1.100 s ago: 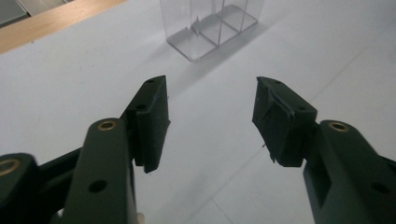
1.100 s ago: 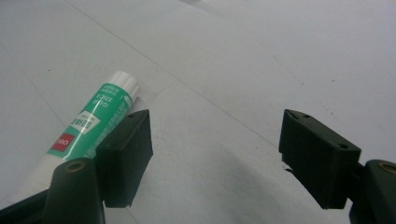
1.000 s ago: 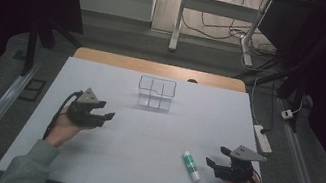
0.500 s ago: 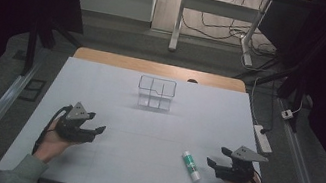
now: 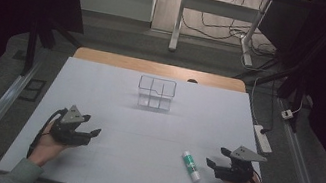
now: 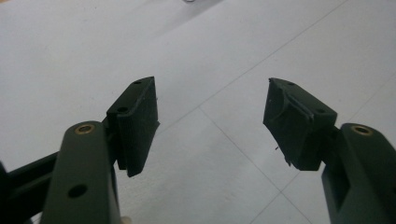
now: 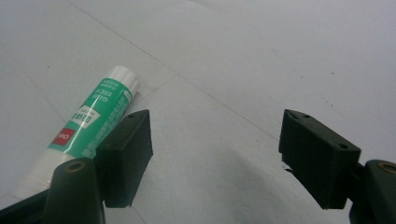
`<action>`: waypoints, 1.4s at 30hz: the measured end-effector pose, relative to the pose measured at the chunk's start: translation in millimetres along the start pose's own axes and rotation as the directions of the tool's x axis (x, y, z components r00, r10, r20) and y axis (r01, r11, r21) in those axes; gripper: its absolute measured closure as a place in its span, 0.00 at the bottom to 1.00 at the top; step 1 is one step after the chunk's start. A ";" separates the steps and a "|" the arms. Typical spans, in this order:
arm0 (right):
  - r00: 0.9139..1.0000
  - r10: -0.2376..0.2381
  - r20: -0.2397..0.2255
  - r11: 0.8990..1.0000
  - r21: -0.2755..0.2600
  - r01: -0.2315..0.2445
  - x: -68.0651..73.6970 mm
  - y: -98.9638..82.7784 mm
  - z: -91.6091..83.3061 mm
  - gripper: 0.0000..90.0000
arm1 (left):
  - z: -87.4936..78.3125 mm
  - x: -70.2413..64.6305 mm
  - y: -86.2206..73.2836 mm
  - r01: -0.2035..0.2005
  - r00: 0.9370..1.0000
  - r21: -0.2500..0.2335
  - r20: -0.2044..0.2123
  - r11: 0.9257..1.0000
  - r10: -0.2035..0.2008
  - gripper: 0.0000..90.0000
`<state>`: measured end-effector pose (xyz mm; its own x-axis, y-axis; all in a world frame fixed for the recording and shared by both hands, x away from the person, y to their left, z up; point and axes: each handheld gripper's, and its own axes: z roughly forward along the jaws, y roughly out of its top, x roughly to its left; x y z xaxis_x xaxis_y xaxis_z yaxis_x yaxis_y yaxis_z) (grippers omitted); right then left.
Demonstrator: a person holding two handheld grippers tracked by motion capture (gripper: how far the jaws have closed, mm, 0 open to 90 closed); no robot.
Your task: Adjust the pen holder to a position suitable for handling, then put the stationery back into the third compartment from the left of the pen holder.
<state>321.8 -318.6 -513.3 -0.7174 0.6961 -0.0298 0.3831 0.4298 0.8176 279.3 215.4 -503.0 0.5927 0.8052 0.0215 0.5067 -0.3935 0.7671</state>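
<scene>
The glue stick (image 5: pixel 190 165) lies flat on the white table (image 5: pixel 143 134) near its front edge, just beside the right gripper (image 5: pixel 213 164), whose jaws stand apart with nothing between them. The left gripper (image 5: pixel 94 133) rests low at the table's front left, well apart from the glue stick; its jaws have just been opening and are empty

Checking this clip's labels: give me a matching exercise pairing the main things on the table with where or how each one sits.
Things:
1. glue stick
2. clear box
3. left gripper
4. right gripper

Places or states:
A. far middle of the table, upright
B. open, just right of the glue stick
C. lying flat, near right
D. open over bare table, near left

Pairs: 1-C, 2-A, 3-D, 4-B
</scene>
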 end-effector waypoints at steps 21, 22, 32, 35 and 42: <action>0.999 -0.024 -0.022 0.996 0.087 0.026 14.0 35.5 0.1 0.30 | 4.7 1.8 0.6 -0.008 1.000 0.005 0.017 1.000 0.008 0.38; 0.999 -0.030 -0.026 0.994 0.102 0.033 16.4 38.8 0.4 0.30 | 4.5 2.3 1.0 -0.006 1.000 0.002 0.018 1.000 0.006 0.38; 0.997 -0.041 -0.072 0.978 0.200 0.055 26.1 62.0 7.3 0.30 | 2.4 5.9 1.3 0.008 1.000 -0.007 0.013 1.000 -0.008 0.38; 0.995 -0.046 -0.094 0.963 0.260 0.069 31.9 65.8 13.2 0.30 | 1.6 6.2 1.0 0.012 1.000 -0.012 0.010 1.000 -0.012 0.38; 0.989 -0.032 -0.141 0.934 0.347 0.080 45.4 68.8 23.2 0.30 | 2.6 4.6 0.6 0.006 1.000 -0.004 0.009 1.000 -0.006 0.38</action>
<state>329.1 -244.1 -471.8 -0.8043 0.5937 0.0253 0.5027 0.6571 0.5618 284.0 217.7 -504.1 0.5957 0.8032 0.0113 0.5076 -0.3873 0.7697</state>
